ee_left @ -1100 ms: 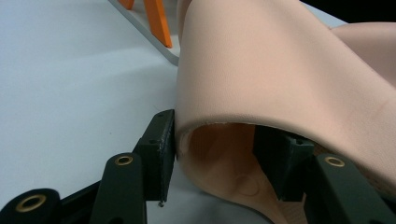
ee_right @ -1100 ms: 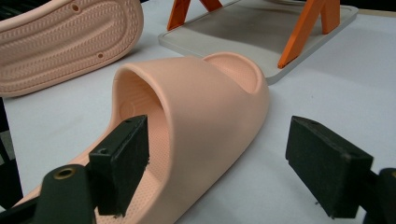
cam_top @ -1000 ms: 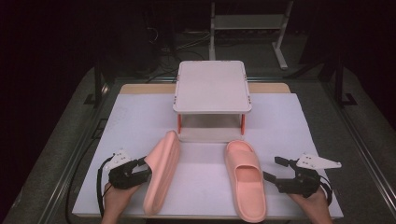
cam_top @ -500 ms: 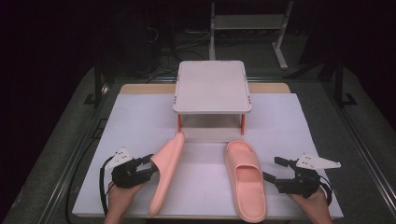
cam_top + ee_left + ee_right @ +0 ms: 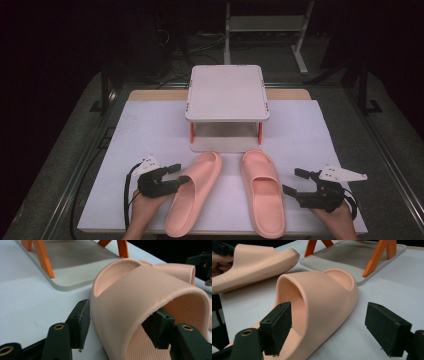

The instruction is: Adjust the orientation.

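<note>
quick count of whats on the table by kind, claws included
slippers: 2, left slipper and right slipper
small two-level shelf: 1
claws: 2, left claw and right claw
total: 5

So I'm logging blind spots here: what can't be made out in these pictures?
- Left slipper: heel cut off by the high view's bottom edge.
- Left hand-held gripper: one jaw sits inside the strap, contact hidden in its own view.
- Rack: lower shelf shadowed under its top.
</note>
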Action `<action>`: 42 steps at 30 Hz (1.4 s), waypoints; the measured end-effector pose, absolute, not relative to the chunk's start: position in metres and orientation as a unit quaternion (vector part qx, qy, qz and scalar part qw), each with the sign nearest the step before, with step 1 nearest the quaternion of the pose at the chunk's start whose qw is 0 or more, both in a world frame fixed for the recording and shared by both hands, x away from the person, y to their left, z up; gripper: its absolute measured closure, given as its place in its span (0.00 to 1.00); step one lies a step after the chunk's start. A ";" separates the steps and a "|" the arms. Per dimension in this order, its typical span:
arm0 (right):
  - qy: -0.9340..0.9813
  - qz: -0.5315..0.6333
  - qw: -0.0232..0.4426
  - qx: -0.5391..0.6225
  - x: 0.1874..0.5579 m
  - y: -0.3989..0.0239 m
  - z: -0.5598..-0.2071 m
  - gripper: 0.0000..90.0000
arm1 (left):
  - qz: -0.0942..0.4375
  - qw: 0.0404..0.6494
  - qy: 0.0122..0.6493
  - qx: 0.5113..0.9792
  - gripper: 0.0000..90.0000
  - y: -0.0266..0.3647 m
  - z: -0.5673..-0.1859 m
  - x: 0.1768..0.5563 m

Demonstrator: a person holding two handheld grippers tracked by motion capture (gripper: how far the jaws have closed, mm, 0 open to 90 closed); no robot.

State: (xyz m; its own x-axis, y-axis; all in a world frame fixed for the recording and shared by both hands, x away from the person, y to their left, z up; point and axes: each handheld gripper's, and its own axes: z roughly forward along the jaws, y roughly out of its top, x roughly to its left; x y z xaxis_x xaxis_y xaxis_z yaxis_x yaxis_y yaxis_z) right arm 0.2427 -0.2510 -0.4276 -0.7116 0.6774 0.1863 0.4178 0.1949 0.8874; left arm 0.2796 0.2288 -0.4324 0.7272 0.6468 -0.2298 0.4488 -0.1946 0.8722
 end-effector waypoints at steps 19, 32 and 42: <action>0.779 0.512 0.111 0.345 0.246 -0.232 -0.429 0.24 | 0.114 0.476 0.312 0.814 0.25 0.205 -0.435 0.276; 0.793 0.479 0.121 0.357 0.254 -0.221 -0.433 0.33 | 0.124 0.468 0.314 0.817 0.40 0.205 -0.438 0.275; 0.797 0.452 0.147 0.373 0.257 -0.214 -0.437 0.47 | 0.130 0.450 0.310 0.827 0.48 0.202 -0.441 0.274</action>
State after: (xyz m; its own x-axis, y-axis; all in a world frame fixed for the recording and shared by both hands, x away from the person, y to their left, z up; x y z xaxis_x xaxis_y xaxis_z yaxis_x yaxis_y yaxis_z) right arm 0.2573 -0.2141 -0.4368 -0.6783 0.7276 0.1019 0.4612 0.3137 0.8300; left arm 0.2740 0.2023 -0.4405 0.7741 0.6299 -0.0631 0.3953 -0.4032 0.8253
